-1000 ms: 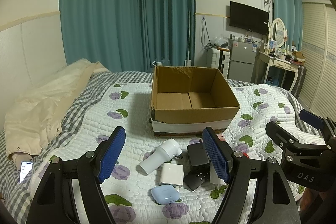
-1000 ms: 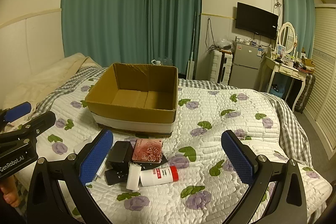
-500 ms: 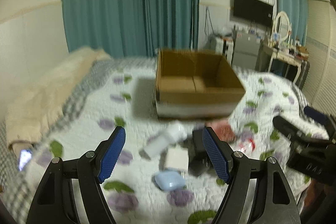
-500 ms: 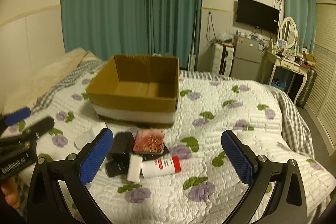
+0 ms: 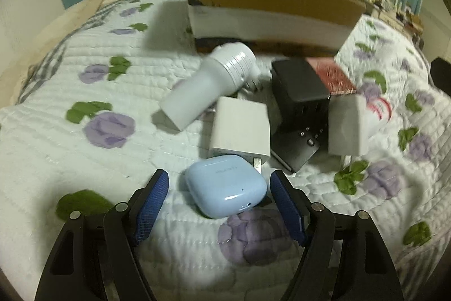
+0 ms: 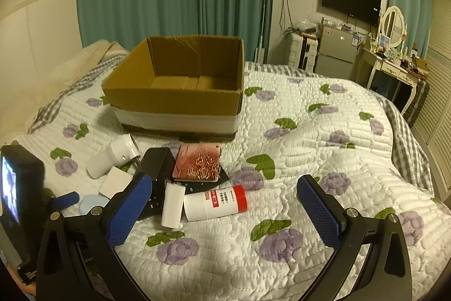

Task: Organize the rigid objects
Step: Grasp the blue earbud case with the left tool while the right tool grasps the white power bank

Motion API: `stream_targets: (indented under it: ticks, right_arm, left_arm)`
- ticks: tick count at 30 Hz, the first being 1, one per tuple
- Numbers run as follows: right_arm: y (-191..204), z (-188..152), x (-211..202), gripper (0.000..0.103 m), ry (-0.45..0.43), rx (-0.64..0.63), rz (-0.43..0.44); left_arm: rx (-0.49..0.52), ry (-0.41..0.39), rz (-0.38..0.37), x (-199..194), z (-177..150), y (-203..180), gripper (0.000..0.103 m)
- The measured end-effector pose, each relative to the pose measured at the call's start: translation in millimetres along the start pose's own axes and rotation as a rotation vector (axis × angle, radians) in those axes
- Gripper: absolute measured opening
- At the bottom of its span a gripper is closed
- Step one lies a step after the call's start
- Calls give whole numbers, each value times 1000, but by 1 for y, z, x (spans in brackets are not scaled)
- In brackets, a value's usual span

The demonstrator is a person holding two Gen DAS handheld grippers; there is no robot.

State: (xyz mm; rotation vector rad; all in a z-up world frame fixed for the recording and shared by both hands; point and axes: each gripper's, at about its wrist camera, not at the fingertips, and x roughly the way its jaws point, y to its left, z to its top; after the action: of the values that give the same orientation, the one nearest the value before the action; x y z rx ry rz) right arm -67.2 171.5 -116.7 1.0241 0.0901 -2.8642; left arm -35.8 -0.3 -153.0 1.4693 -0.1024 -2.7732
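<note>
Spreading across the bed (image 6: 324,137), the quilt carries an empty cardboard box (image 6: 174,100) with the clutter lying before it. The left gripper (image 5: 218,188) is closing on the pale-blue earbud case (image 5: 225,192), pads not yet touching; squeeze evenly across its rounded sides so it cannot squirt out. The right gripper (image 6: 225,199) hangs spread wide, pinching nothing.

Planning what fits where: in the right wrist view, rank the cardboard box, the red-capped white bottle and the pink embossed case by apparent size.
1. cardboard box, clearly largest though farthest.
2. and 3. pink embossed case and red-capped white bottle look alike; the bottle lies nearer, so I won't rank them.
</note>
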Motion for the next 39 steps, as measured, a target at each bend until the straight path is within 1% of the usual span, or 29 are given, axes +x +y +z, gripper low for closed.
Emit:
stream_targets:
  ticks: [1,2,6,7,8,10,12,13,14,16,18,19,20,21,22,25,27,30,32,34,38,39]
  right_arm:
    - [1,-1,3,103,9,-3,1]
    - [2,-3,7,103,18,-7,1]
    - [7,-8,18,103,52,-26,15]
    - [9,-10,21,101,62,-33,23]
    - [12,-12,25,97,73,-44,32]
    - [21,-16,36,92,104,-70,57]
    - [29,-19,50,89,132,-101,65]
    - [34,-20,58,84,148,-118,66]
    - [38,-21,67,76,164,-126,79]
    - [45,-21,79,71,191,-128,108]
    - [55,-21,84,65,182,-154,112]
    - [59,-21,85,53,185,-166,117]
    - [62,-22,87,44,190,-176,122]
    - [66,-24,88,41,193,-193,117]
    - [69,-25,88,37,191,-210,94]
    - [62,-24,82,26,181,-174,93]
    - [55,-21,74,25,168,-142,104]
    - [49,-11,53,23,123,-133,116]
    - [44,3,37,23,85,-114,134]
    - [39,25,19,23,29,-102,147]
    - [29,70,-8,23,-70,-104,163]
    - [26,87,-13,23,-102,-106,161]
  left_arm:
    - [11,5,7,3,0,-2,69]
    - [20,14,7,5,-1,-3,57]
    - [36,11,-2,-1,-1,-5,57]
    - [36,4,-7,-5,-1,-6,57]
    - [38,-4,-11,-8,0,-6,57]
    - [40,-41,-3,-19,4,-5,57]
    - [33,-69,-2,-26,10,-1,57]
    - [24,-82,-1,-30,13,3,57]
    - [20,-89,1,-32,14,5,57]
    - [13,-110,8,-36,18,10,57]
    - [4,-118,2,-38,19,15,57]
    - [-2,-118,-2,-37,20,17,57]
    - [-8,-117,-4,-37,21,20,57]
    - [-14,-117,-7,-37,22,22,57]
    - [-20,-117,-9,-37,22,24,57]
    - [-32,-128,-15,-41,20,25,57]
    - [-35,-148,-18,-49,22,26,57]
    - [-35,-184,-23,-63,29,24,57]
    - [-47,-215,-34,-77,40,25,57]
    - [-52,-252,-41,-89,52,26,57]
    - [-48,-353,-51,-119,87,23,57]
    - [-44,-378,-54,-124,99,21,57]
